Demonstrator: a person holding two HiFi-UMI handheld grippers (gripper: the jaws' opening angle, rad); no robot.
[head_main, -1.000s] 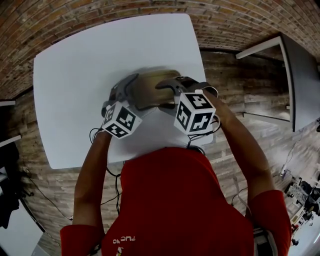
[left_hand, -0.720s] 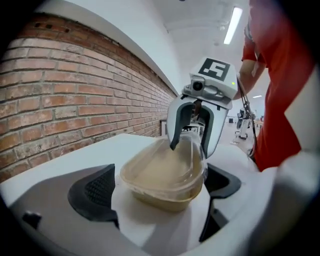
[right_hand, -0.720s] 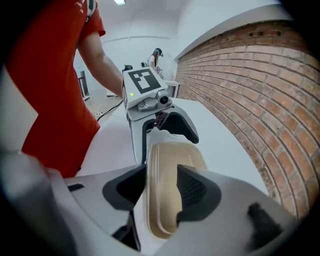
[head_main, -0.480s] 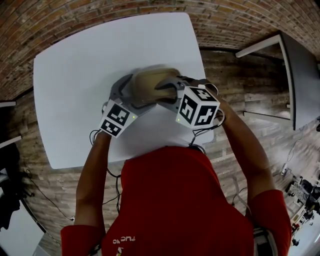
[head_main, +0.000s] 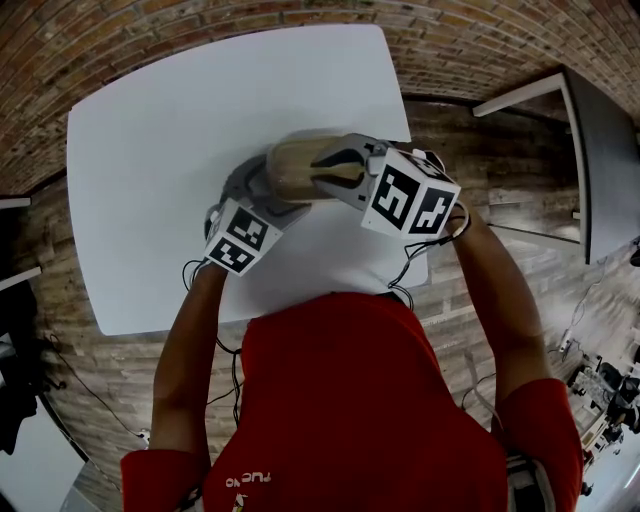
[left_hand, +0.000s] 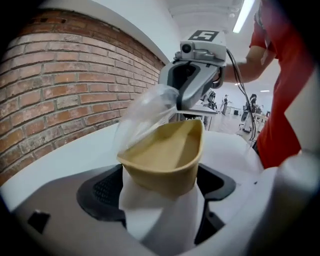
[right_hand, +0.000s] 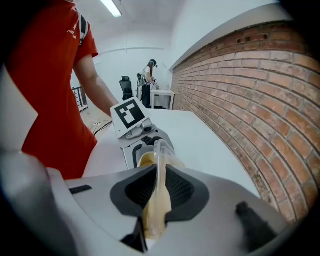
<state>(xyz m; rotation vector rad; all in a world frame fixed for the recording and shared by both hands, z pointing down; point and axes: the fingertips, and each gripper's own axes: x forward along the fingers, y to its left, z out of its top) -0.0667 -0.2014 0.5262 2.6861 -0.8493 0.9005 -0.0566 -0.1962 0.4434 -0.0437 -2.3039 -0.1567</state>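
Left hand-held gripper (left_hand: 161, 187) is clamped on the tan tub (head_main: 295, 168), which I see upper middle in the head view, over the white bench (head_main: 160, 150). Right hand-held gripper (right_hand: 160, 192) pinches the clear lid (left_hand: 145, 112), tilted up off the tub.

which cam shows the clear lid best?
Left gripper view: the clear lid shows broadside, tilted up off the tan tub, its far edge in the right gripper. Right gripper view shows it edge-on, a thin strip between shut jaws. Head view mostly hides it behind that gripper.
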